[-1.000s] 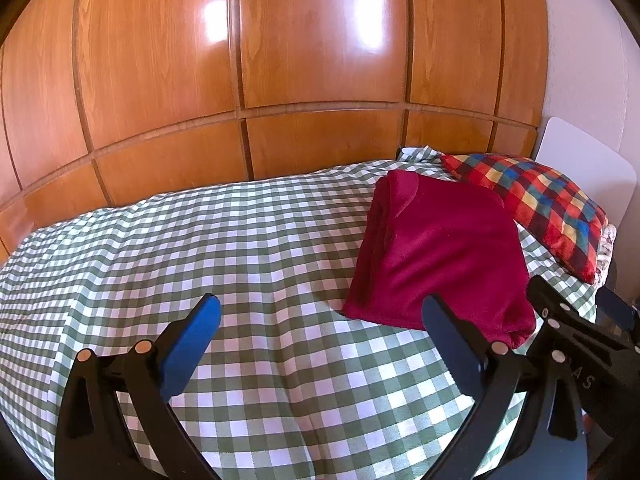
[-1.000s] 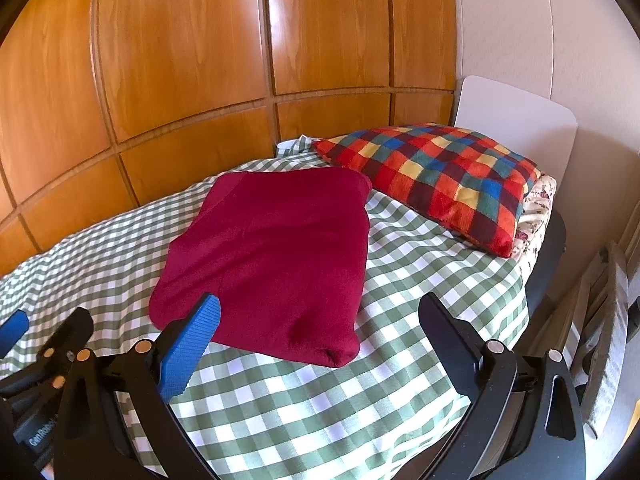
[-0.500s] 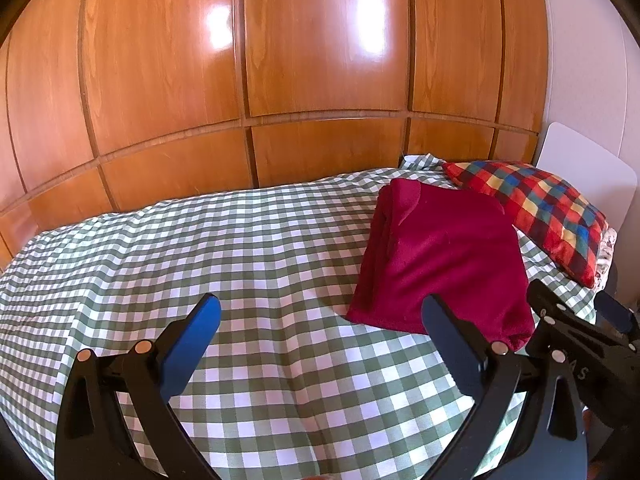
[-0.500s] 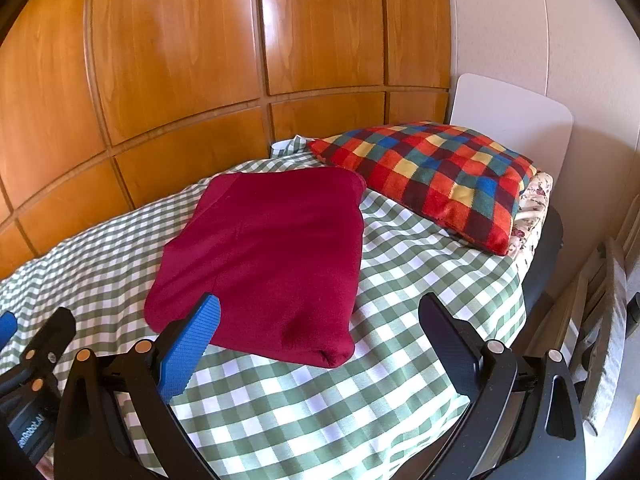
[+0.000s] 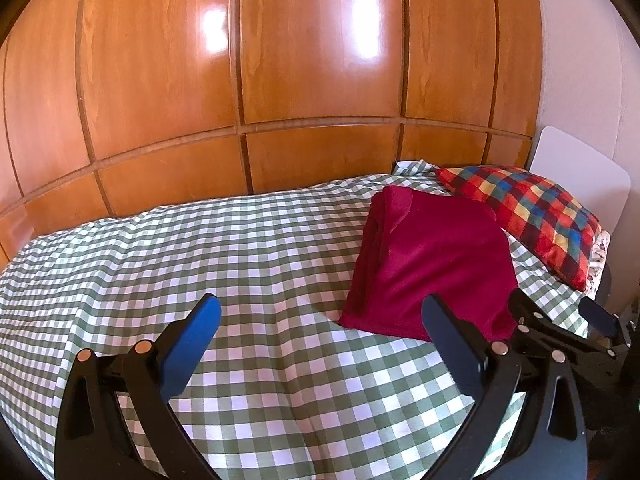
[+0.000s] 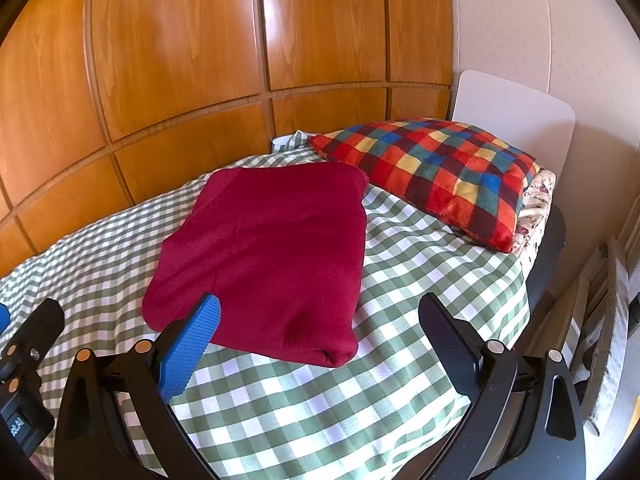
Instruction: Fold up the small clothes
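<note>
Both claws wide and empty: left gripper (image 5: 320,332) and right gripper (image 6: 320,332) hang over the bed with nothing between the fingers. I can see the right gripper's fingers poking into the left wrist view at the right edge, also spread.

What changed over the last second: both of my cameras have pulled back and up a bit. The red garment (image 6: 268,256) sits lower and smaller in frame than it did, and more of the wood panel wall (image 5: 280,80) shows above it. The garment itself hasn't shifted. Same outline, same spot.

Where it is: flat on the green checked bedsheet (image 5: 180,248), toward the head end, just beside the multicolour checked pillow (image 6: 440,172), top corner near or touching the pillow edge; can't tell which. From the left wrist view I can see stacked layers along its left edge (image 5: 372,248), and the near right corner is a rounded fold (image 6: 336,354).

My read: it's already a compact rectangle, edges roughly square. Retreat plus open claws looks like a release after the last fold, so this item is probably done. No other clothes visible on the sheet. Next call is either fetch another piece or stop.
</note>
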`<state>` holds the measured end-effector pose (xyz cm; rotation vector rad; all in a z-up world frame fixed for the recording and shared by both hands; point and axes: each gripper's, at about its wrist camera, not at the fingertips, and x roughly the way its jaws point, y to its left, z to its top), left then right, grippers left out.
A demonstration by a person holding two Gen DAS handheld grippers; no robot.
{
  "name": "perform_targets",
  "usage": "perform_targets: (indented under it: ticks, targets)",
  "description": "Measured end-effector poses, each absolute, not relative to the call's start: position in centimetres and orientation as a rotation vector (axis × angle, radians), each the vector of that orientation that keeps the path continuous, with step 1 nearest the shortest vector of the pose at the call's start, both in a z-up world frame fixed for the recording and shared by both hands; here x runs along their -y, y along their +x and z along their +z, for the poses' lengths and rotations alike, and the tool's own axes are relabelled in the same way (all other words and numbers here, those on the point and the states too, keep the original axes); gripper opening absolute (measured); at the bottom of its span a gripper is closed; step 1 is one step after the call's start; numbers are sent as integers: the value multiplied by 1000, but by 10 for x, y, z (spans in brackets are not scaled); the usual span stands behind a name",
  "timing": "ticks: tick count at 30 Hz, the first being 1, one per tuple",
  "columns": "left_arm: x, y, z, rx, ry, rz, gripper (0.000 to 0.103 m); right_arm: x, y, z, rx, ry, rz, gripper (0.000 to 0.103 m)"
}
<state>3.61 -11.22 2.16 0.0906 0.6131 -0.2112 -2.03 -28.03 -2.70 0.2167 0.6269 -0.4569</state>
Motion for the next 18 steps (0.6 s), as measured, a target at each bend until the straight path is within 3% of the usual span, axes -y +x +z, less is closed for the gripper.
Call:
perform_targets:
  ticks: [18]
  targets:
    - [105,52,-2,-695,88,-179,100,318,-9,-34,-661,260,-501,98]
